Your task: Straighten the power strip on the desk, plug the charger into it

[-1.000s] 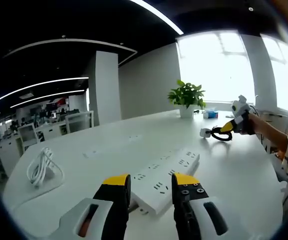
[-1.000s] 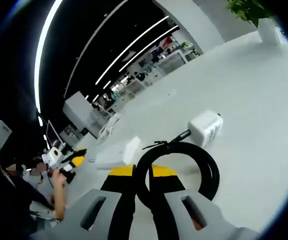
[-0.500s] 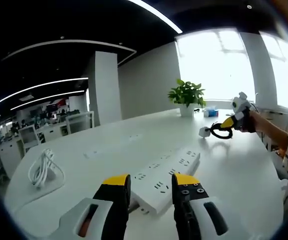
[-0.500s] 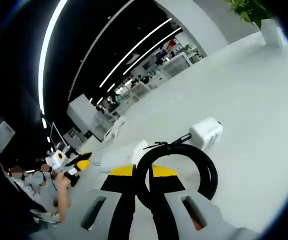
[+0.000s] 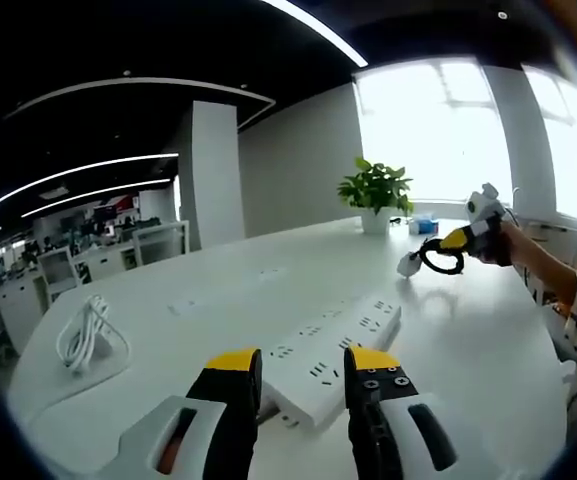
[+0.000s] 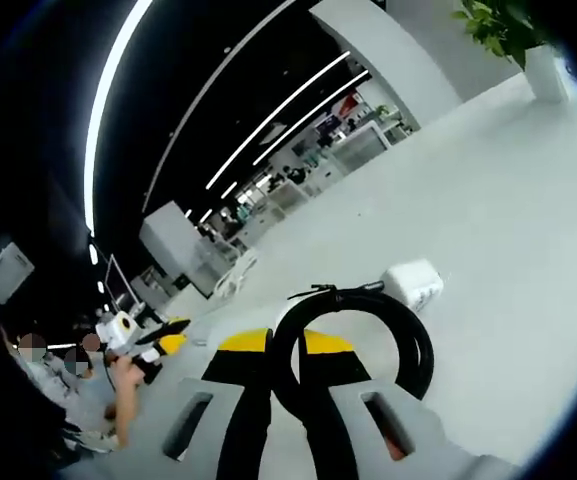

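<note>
While the right gripper is clamped on the coiled black cable, the white charger dangles loose, so I'd regrip its stiff body. Left gripper sits open around the power strip on the desk.

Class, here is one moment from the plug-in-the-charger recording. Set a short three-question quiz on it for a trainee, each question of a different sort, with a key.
1. True or false: the right gripper is shut on the black cable coil.
2. Multiple choice: the power strip lies (A) on the desk, its near end between the left gripper's open jaws, (B) lifted in the air, (C) beside the potted plant.
3. Fill in: the white charger hangs at the end of the ____.

Key: 1 true; 2 A; 3 black cable coil.
</note>
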### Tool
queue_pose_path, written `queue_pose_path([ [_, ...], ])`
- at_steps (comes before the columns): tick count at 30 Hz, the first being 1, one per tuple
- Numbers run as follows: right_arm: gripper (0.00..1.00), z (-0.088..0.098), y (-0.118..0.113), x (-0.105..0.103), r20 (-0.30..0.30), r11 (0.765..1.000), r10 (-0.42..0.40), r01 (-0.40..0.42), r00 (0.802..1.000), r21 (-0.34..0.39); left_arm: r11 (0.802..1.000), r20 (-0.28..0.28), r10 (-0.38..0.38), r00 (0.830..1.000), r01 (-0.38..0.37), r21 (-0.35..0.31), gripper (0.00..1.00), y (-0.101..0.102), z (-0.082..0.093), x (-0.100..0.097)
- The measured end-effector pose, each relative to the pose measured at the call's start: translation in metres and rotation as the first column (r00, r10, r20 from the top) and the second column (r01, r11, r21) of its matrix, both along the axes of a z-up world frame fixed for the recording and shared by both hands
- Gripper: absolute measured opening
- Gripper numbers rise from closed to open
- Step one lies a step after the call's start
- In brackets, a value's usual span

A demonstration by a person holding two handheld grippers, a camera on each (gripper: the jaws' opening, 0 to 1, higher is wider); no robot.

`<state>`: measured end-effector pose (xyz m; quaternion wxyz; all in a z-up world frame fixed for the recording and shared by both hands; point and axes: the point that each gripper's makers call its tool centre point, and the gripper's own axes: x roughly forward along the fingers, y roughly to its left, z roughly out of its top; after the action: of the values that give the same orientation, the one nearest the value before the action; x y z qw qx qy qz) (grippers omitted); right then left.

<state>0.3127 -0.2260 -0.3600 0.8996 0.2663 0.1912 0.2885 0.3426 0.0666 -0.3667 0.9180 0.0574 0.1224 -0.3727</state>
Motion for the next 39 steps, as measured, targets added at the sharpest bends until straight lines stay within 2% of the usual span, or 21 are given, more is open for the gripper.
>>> queue_pose_path([
  [15,0.09,0.006,0.004,-0.001,0.020,0.999,-0.006,0.005,1.000,0.041,1.000,-0.007,0.000,1.000,0.000,0.006,0.33,0.000,-0.003,-0.001],
  [29,0.09,0.016,-0.014,0.009,0.032,0.999,-0.016,0.014,0.999,0.049,1.000,-0.013,0.002,1.000,-0.002,0.009,0.33,0.000,-0.004,-0.002],
  [34,0.09,0.019,-0.011,0.009,0.029,0.996,0.002,-0.004,1.000,0.094,1.000,-0.023,0.007,1.000,-0.006,0.016,0.33,0.001,-0.006,-0.001],
  [39,0.09,0.020,-0.008,0.009,0.030,0.995,0.008,-0.011,1.000,0.094,1.000,-0.023,0.007,1.000,-0.006,0.011,0.33,0.001,-0.006,-0.001],
])
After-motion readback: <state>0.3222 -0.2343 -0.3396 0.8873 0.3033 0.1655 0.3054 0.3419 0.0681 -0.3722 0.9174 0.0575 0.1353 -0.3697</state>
